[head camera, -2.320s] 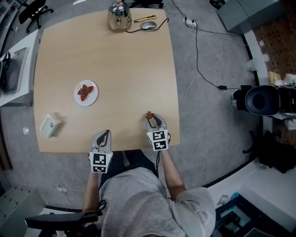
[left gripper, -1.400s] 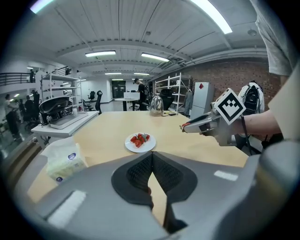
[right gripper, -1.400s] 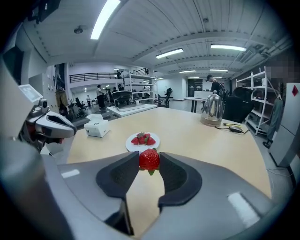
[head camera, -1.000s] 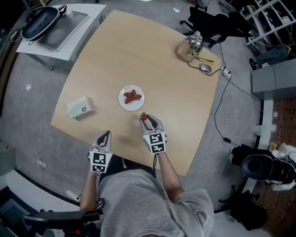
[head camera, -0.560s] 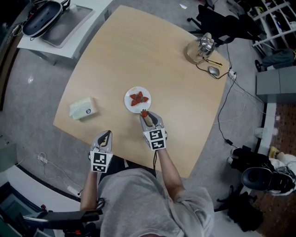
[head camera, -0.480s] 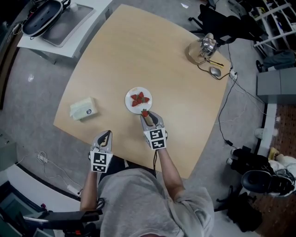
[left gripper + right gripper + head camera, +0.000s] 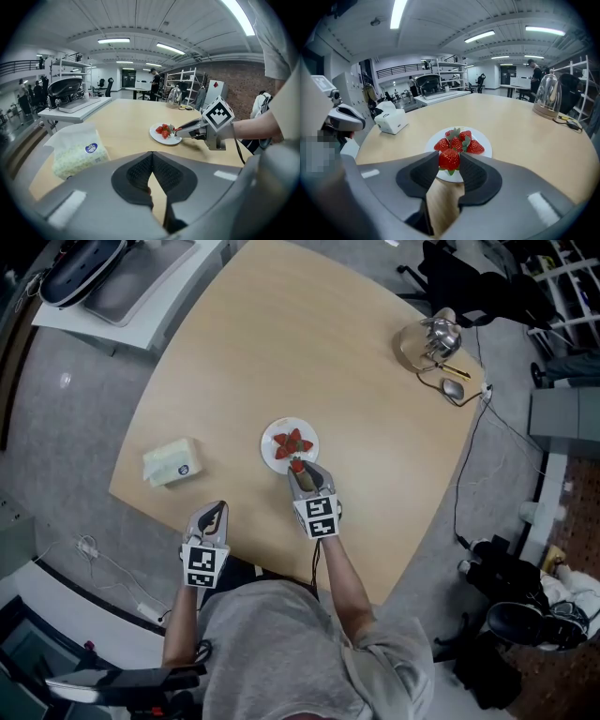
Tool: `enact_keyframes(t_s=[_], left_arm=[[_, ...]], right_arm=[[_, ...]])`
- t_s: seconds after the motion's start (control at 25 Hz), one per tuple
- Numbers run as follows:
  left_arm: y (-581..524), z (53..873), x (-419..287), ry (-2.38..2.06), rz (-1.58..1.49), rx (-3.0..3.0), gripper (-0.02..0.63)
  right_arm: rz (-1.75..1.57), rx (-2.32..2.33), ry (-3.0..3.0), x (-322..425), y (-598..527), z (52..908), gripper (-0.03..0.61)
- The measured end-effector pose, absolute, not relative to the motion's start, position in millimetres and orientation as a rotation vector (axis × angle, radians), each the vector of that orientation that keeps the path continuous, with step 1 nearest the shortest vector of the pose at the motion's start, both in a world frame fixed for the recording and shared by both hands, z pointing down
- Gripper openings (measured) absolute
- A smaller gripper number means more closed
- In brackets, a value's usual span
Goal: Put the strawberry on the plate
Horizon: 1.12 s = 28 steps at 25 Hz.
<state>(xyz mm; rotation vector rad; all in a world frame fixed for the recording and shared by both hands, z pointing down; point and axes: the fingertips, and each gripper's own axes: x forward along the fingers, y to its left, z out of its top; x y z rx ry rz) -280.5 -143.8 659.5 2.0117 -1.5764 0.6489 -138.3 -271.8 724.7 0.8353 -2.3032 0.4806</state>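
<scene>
my right gripper (image 7: 298, 468) pinches the strawberry (image 7: 449, 159) above the plate (image 7: 270, 454) rim, so i judge only setting down and letting go is left; my left gripper (image 7: 150, 172) is closed, empty.

A pale wooden table with rounded corners (image 7: 281, 343) fills the middle of the head view, standing on grey carpet floor (image 7: 66, 446). A white side table (image 7: 141, 336) sits at the upper left and a black chair (image 7: 459, 273) at the upper right. In the left gripper view, long ceiling strip lights (image 7: 115, 41) glow at the top, with a red brick wall (image 7: 243, 82) at right.
</scene>
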Motion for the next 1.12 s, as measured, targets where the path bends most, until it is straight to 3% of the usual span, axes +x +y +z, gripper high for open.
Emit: enact_keyframes(t_s=[0.92,1.12], left_arm=[[-162,673,-287,-1.547,0.654,1.981,0.020],[-159,669,-287,-1.552,0.632,1.983,0.020]], right_arm=[[0.529,0.813,-2.263,-145,-285,752,0.144],[0.546,0.802,-2.265,-147,-282,752,0.190]])
